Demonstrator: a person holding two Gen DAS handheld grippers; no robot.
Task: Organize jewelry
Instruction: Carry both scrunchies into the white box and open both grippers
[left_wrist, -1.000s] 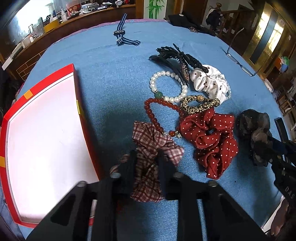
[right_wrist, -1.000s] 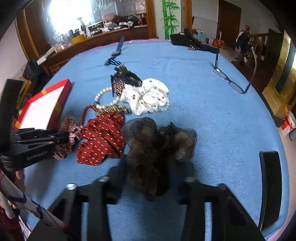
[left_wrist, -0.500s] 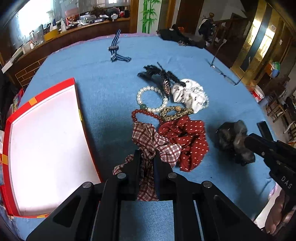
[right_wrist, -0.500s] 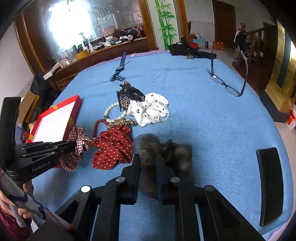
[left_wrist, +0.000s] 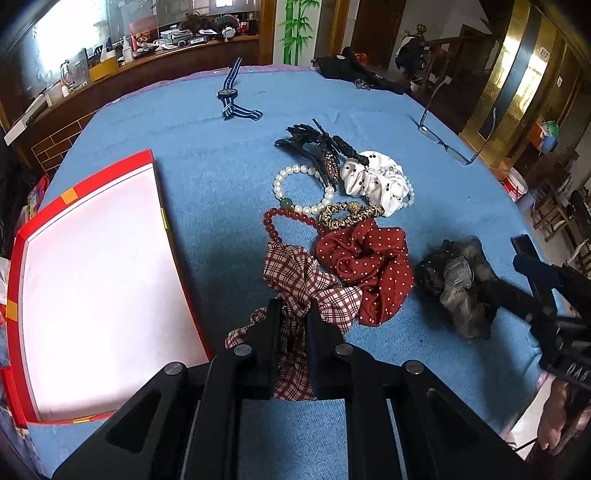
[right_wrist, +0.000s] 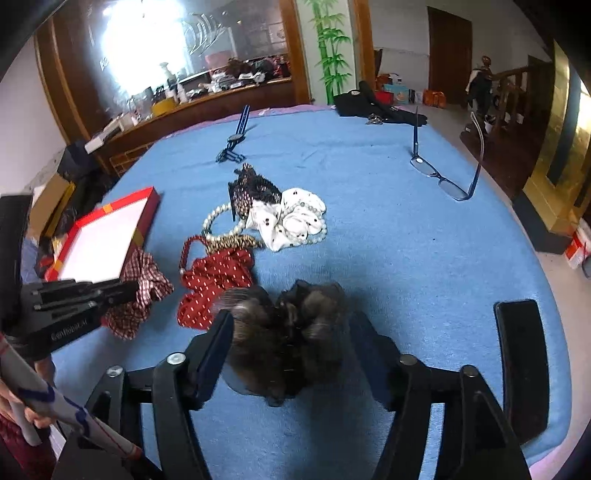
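Matt blue woven tablecloth (left_wrist: 221, 192)

Both grippers are showing matte black angular fingers with round silver screw heads. The left gripper (right_wrist: 127, 290) is wearing white lettering on its side; the right gripper (left_wrist: 517, 295) is showing partial white letters.

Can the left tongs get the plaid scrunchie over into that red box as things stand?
Probably yes. The left tongs grip the plaid scrunchie, and the red box lies open right beside them, with only bare blue cloth between.
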